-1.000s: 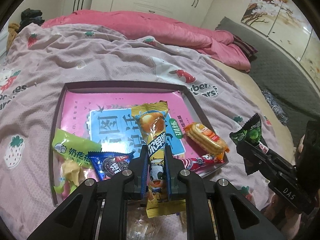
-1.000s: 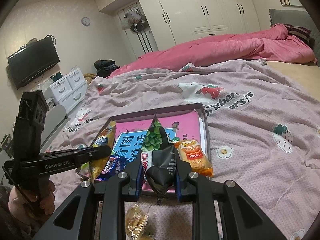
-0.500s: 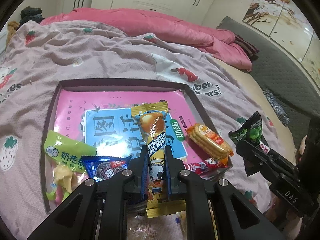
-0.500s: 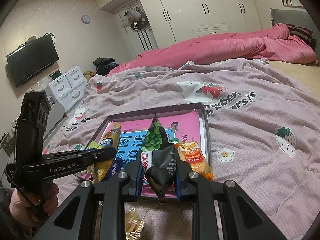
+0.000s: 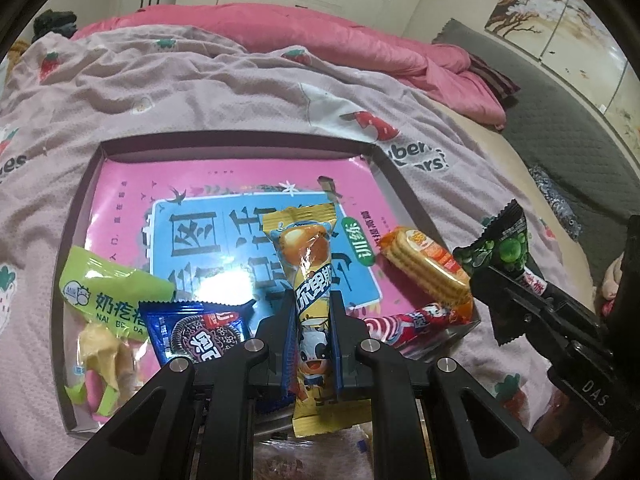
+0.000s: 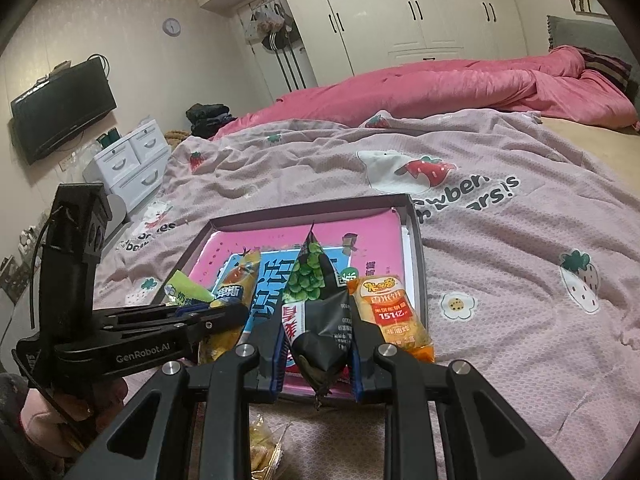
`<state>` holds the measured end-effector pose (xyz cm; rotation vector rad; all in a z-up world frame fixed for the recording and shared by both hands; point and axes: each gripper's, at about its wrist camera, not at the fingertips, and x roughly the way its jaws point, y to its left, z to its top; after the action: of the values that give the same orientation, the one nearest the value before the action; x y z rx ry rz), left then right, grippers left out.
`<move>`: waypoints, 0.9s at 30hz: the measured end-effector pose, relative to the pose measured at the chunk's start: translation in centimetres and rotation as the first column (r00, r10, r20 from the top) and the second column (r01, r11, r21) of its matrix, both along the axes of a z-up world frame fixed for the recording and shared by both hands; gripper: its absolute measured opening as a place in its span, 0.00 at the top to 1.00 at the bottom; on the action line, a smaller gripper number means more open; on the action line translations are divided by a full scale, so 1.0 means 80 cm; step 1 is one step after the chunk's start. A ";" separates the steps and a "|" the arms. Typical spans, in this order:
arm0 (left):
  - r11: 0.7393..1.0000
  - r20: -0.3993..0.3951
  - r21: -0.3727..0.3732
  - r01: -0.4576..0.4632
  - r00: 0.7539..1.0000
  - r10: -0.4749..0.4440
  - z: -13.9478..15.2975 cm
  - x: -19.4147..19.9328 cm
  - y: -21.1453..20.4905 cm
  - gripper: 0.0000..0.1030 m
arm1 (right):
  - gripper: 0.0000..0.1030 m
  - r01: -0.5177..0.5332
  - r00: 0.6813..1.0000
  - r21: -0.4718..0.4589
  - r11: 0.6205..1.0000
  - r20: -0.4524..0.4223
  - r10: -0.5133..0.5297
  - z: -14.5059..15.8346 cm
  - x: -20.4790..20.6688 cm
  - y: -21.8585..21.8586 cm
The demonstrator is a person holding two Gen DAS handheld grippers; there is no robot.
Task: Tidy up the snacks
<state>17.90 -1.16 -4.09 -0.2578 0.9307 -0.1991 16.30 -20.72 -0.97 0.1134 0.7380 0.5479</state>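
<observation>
Shallow tray (image 5: 236, 142) on a blanket (image 5: 200, 80), a booklet (image 5: 224, 184) flat inside. Along the near edge, left to right: milk-candy bag (image 5: 108, 300), cookie packet (image 5: 200, 328), candy stick (image 5: 416, 316), wafer pack (image 5: 424, 268). Above the tray, a cartoon-cow snack (image 5: 312, 284); right of it, a green-pea packet (image 6: 320, 296).

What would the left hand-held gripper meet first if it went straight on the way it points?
Probably the pink book lining the tray: the left hand-held gripper, shut on the yellow snack packet, points down at its blue panel. Depth is unclear.
</observation>
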 end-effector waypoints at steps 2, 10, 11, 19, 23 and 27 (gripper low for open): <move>1.000 -0.011 0.000 -0.007 1.000 0.007 -0.002 0.001 0.002 0.85 | 0.76 0.001 1.000 0.001 1.000 -0.001 -0.001 -0.001 0.002 0.001; 1.000 -0.016 0.028 0.005 1.000 -0.005 -0.007 0.003 -0.005 0.85 | 0.76 -0.005 1.000 0.016 1.000 -0.009 0.005 -0.004 0.012 0.005; 1.000 -0.018 0.029 0.006 1.000 -0.005 -0.007 0.003 -0.005 0.85 | 0.76 -0.007 1.000 0.015 1.000 -0.009 0.007 -0.004 0.013 0.007; 0.999 -0.034 0.036 -0.002 0.999 0.003 -0.015 0.007 -0.003 0.85 | 0.76 -0.030 0.999 -0.030 0.999 -0.039 0.029 -0.020 0.027 0.030; 0.999 -0.039 0.037 0.006 0.999 -0.004 -0.018 0.008 -0.004 0.85 | 0.76 -0.042 0.998 -0.038 0.998 -0.055 0.040 -0.028 0.031 0.035; 0.999 -0.043 0.032 0.007 0.999 -0.006 -0.021 0.009 -0.004 0.84 | 0.76 -0.054 0.996 -0.024 0.998 -0.071 0.052 -0.032 0.034 0.036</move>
<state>18.58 -1.48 -5.78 -0.2305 0.9768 -0.1849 19.01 -17.82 -3.54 0.0897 0.8181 0.5869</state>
